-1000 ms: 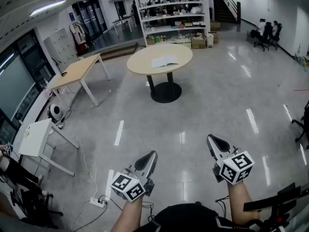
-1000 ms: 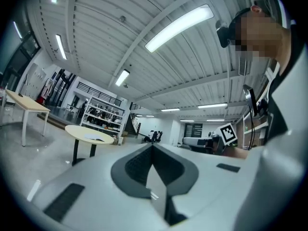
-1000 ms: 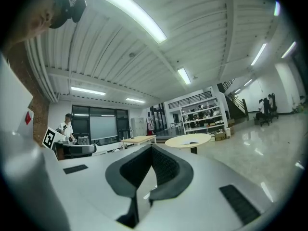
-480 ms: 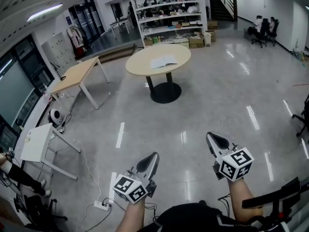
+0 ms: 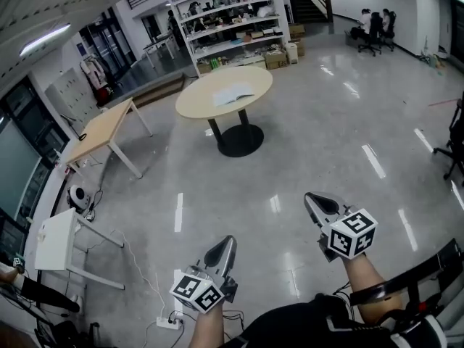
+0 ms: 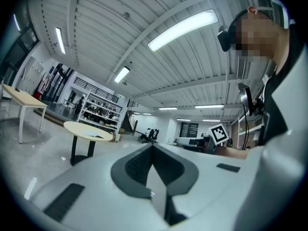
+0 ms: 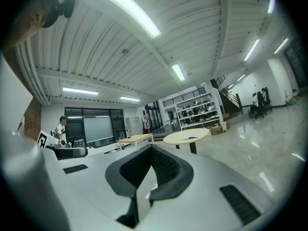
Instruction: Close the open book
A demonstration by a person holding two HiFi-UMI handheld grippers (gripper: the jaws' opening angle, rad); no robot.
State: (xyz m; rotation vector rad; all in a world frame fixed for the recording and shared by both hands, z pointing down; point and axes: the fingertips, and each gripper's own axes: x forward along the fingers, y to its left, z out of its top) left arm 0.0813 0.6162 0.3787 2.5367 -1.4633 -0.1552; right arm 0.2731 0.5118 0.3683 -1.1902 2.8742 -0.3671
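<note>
An open book [image 5: 233,93] lies flat on a round beige table [image 5: 196,101] with a black pedestal, far off across the shiny floor. Both grippers are held out near me, well short of the table, and point roughly level toward it. My left gripper [image 5: 229,239] is shut with nothing between its jaws. My right gripper [image 5: 308,196] is also shut and empty. In the left gripper view the table [image 6: 82,127] and the book [image 6: 97,136] show small beyond the gripper [image 6: 152,146]. The right gripper view shows the table [image 7: 179,138] and book [image 7: 191,137] past the gripper [image 7: 151,146].
A rectangular wooden table [image 5: 101,129] stands left of the round one, and a small white table [image 5: 54,238] nearer on the left. Shelves [image 5: 228,20] line the back wall. A power strip [image 5: 168,323] with cables lies by my feet. Seated people [image 5: 373,27] are at the far right.
The head view has swung, so the round table sits slightly further left. My left gripper shows lower in the view and my right a little higher. Both jaws stay shut.
</note>
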